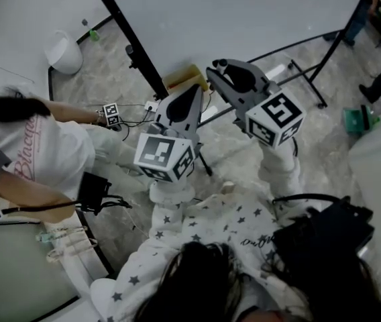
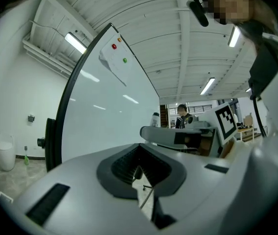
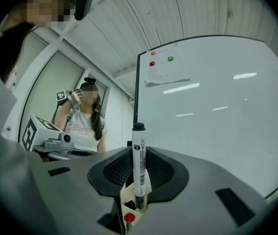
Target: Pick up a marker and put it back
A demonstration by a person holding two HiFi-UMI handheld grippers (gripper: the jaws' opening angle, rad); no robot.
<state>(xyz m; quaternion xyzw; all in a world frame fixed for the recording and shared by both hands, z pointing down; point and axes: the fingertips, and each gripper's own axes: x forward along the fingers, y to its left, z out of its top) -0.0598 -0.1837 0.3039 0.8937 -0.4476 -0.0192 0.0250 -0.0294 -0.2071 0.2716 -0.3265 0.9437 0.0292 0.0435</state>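
A marker (image 3: 138, 160) with a white body and black cap stands upright between the pads of my right gripper (image 3: 139, 180), which is shut on it. Both grippers are raised level in front of a large whiteboard (image 3: 217, 111). In the head view the right gripper (image 1: 221, 66) is higher and nearer the whiteboard (image 1: 244, 12) than the left gripper (image 1: 196, 90). My left gripper (image 2: 138, 169) holds nothing, and its jaws stand together with only a thin slit between them. The marker cannot be made out in the head view.
Red (image 3: 152, 63) and green (image 3: 170, 58) magnets and a paper sheet sit at the board's top left. A seated person in a white T-shirt (image 1: 43, 153) is at the left. A white bin (image 1: 64, 52) stands beyond. The board's black stand legs (image 1: 311, 79) spread over the floor.
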